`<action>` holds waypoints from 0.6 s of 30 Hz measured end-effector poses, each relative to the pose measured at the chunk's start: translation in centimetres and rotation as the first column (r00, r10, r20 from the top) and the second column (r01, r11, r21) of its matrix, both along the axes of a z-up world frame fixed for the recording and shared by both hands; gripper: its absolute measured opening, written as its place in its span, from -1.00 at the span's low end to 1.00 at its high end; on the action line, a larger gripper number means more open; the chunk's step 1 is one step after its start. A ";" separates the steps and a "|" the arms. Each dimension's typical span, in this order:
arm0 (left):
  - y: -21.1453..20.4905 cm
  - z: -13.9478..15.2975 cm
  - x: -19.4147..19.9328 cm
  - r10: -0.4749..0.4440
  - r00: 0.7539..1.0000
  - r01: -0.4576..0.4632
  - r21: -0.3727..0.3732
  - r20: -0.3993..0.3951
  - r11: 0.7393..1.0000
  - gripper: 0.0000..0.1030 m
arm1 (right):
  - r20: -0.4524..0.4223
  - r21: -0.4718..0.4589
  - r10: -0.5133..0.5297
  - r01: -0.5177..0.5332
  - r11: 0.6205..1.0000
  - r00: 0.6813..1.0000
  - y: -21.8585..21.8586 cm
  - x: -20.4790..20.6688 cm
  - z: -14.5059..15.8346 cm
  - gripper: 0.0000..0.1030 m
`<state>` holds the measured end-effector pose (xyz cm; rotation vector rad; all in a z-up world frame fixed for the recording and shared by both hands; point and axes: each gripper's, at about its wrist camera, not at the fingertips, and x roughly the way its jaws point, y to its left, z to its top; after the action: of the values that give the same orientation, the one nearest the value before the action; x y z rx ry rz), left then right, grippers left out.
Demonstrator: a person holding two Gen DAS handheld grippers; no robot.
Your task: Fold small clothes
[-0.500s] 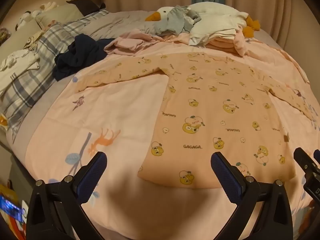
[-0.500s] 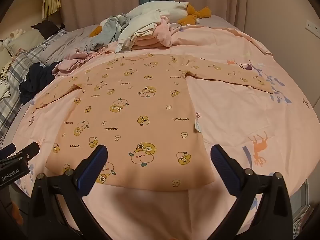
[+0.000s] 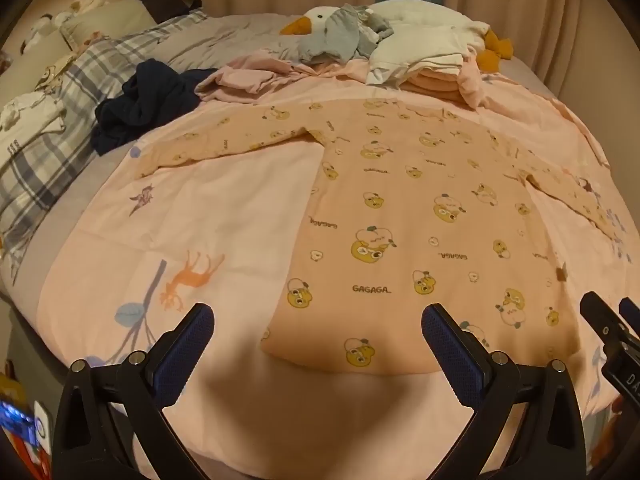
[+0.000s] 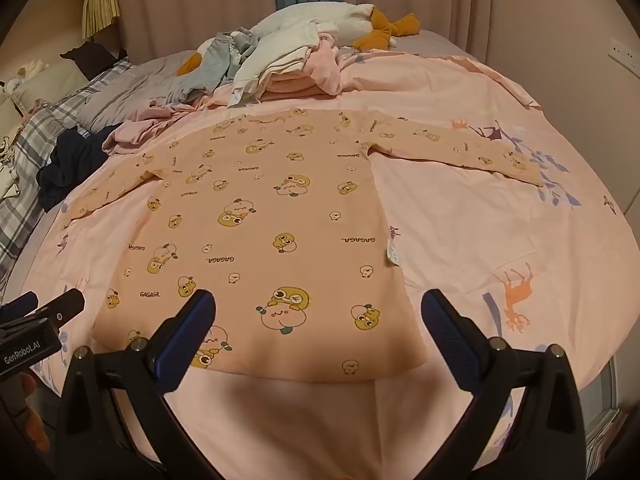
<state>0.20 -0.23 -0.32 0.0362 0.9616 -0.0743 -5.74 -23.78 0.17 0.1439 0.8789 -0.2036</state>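
A peach printed long-sleeved top (image 3: 420, 216) is laid flat on the pink bedspread (image 3: 224, 200), sleeves spread left and right, hem nearest. The left gripper (image 3: 318, 332) and right gripper (image 4: 320, 320) are held above the hem, fingers wide apart, nothing gripped. Piled clothes (image 4: 280, 64) are seen at the far side.

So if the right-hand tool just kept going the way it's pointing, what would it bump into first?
Most likely the peach printed top spread flat on the bed, near its lower hem. The right gripper tilts down toward it with open, empty jaws; nothing shows in between, though depth is hard to judge.
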 end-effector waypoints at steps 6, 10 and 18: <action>0.2 -0.1 0.0 -0.002 1.000 0.002 -0.009 -0.006 1.000 1.00 | -0.001 0.003 0.001 -0.001 1.000 1.000 -0.2 -0.1 -0.1 1.00; 0.3 -0.1 0.0 0.006 1.000 -0.006 -0.011 -0.006 1.000 1.00 | -0.002 0.002 -0.002 0.002 1.000 1.000 -0.2 0.0 0.1 1.00; 0.4 -0.1 0.0 0.007 1.000 -0.007 -0.007 -0.003 1.000 1.00 | -0.001 -0.001 -0.003 0.003 1.000 1.000 -0.2 -0.1 0.1 1.00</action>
<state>0.20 0.14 -0.42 0.0260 0.9647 -0.0715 -5.85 -24.03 0.28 0.1446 0.8798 -0.2071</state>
